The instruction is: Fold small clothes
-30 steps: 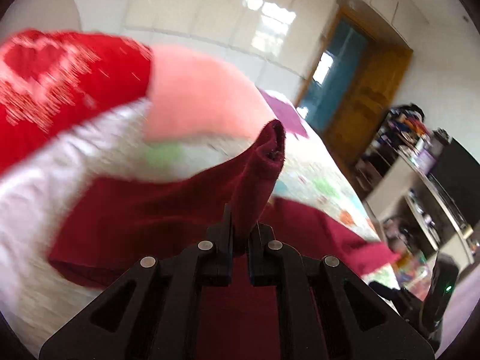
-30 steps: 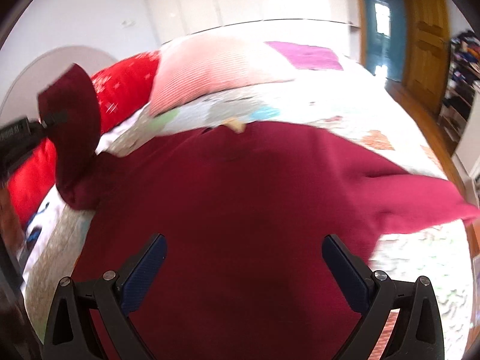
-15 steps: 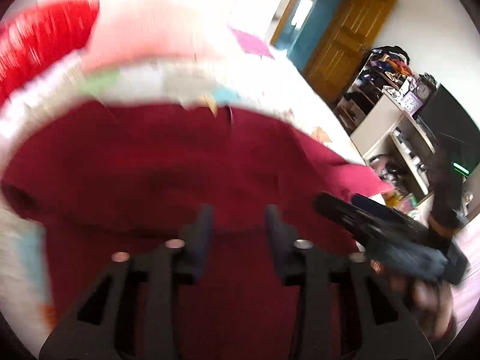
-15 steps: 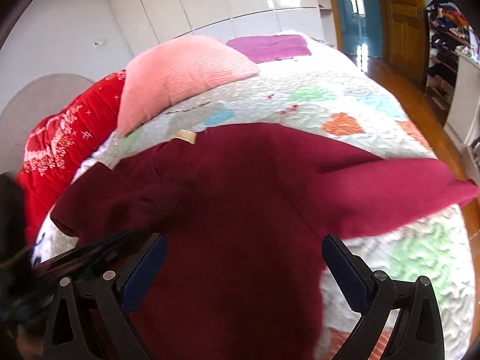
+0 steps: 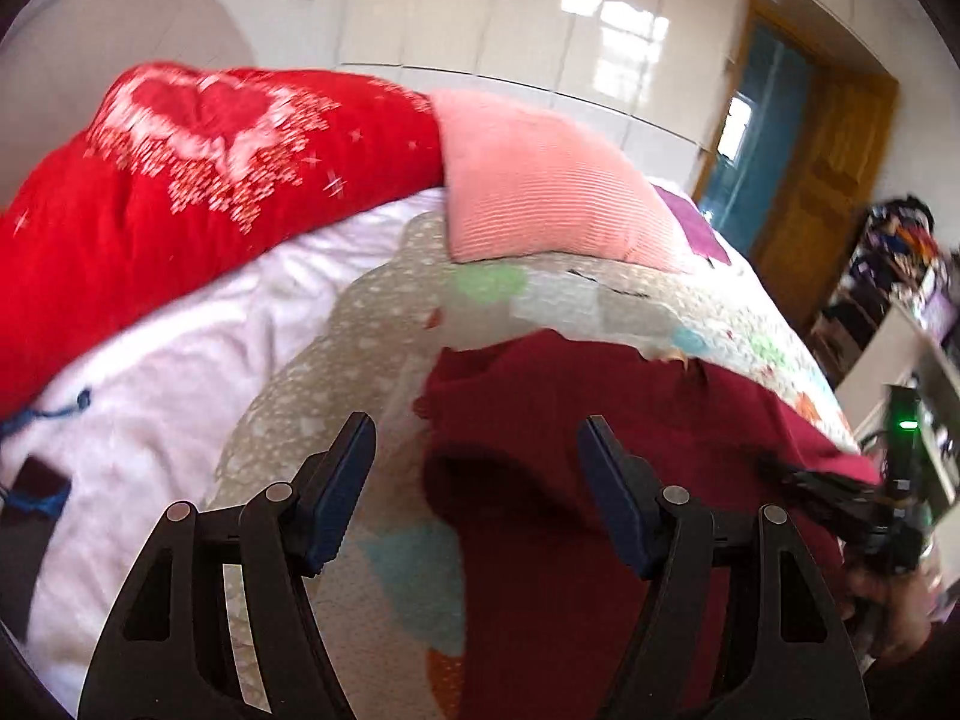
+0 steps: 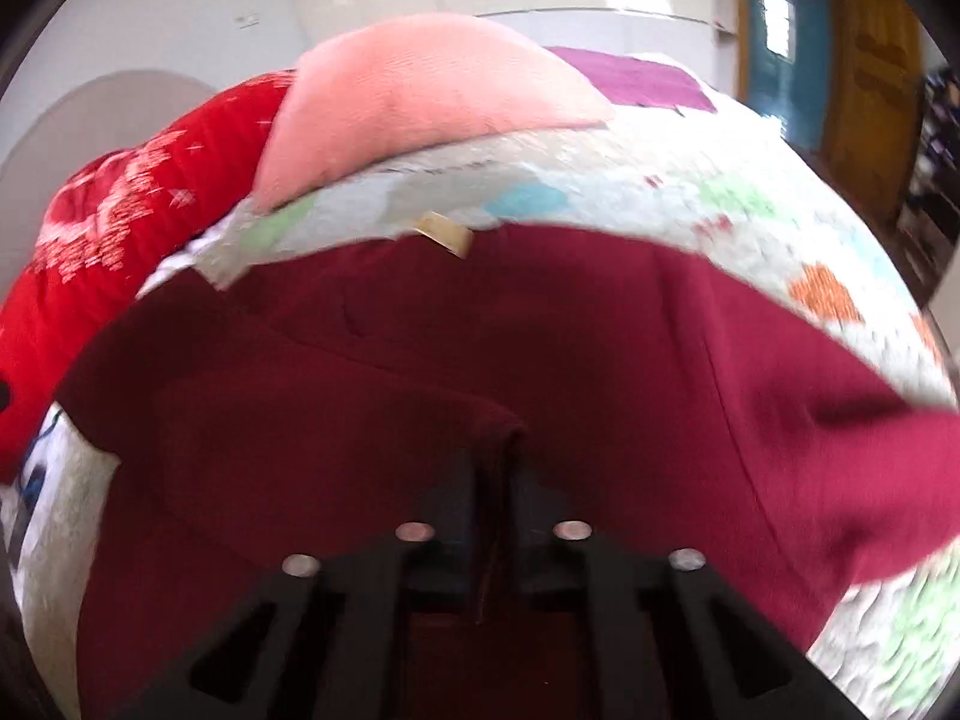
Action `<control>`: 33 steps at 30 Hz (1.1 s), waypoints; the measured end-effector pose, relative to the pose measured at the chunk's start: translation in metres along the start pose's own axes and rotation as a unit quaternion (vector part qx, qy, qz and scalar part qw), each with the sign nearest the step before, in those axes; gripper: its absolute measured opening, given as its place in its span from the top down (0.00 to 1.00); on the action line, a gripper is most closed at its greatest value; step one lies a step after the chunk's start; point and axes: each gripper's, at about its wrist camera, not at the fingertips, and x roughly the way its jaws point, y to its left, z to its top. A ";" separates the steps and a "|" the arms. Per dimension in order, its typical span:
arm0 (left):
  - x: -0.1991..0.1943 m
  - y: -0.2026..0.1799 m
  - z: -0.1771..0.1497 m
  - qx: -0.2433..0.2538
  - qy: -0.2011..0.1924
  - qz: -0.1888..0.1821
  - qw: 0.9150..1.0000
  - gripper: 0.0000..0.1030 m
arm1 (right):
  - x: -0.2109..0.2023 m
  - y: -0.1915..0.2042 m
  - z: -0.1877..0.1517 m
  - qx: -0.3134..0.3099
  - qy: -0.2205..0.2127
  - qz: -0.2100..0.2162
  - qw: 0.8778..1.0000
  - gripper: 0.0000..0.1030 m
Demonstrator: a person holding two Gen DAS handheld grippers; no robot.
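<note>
A dark red sweater (image 6: 600,348) lies spread on the patchwork quilt (image 6: 690,180); it also shows in the left wrist view (image 5: 600,480). Its left sleeve (image 6: 336,420) is folded across the body. My right gripper (image 6: 493,480) is shut on the cuff of that sleeve, low over the sweater's middle. My left gripper (image 5: 477,456) is open and empty, above the sweater's left shoulder edge and the quilt. The right gripper also shows at the right edge of the left wrist view (image 5: 828,486), blurred.
A red heart-patterned pillow (image 5: 180,180) and a pink pillow (image 5: 540,186) lie at the head of the bed. A white sheet (image 5: 150,372) lies left of the quilt. A wooden door (image 5: 828,180) and shelves (image 5: 900,312) stand to the right.
My left gripper let go of the sleeve, opened wide and swung left over the sweater's edge. My right gripper, open before, has closed on the folded sleeve's cuff.
</note>
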 end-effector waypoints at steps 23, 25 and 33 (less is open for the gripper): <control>0.122 -0.011 -0.034 0.001 0.128 0.064 0.990 0.30 | -0.009 -0.042 0.010 -0.007 -0.020 -0.069 0.997 0.59; 0.122 -0.008 -0.033 -0.008 0.132 0.059 0.989 0.30 | 0.016 -0.048 0.008 -0.004 0.008 -0.090 0.996 0.59; 0.084 -0.025 -0.027 -0.009 0.091 0.052 0.994 0.30 | -0.013 -0.059 -0.002 0.010 -0.018 -0.083 0.996 0.58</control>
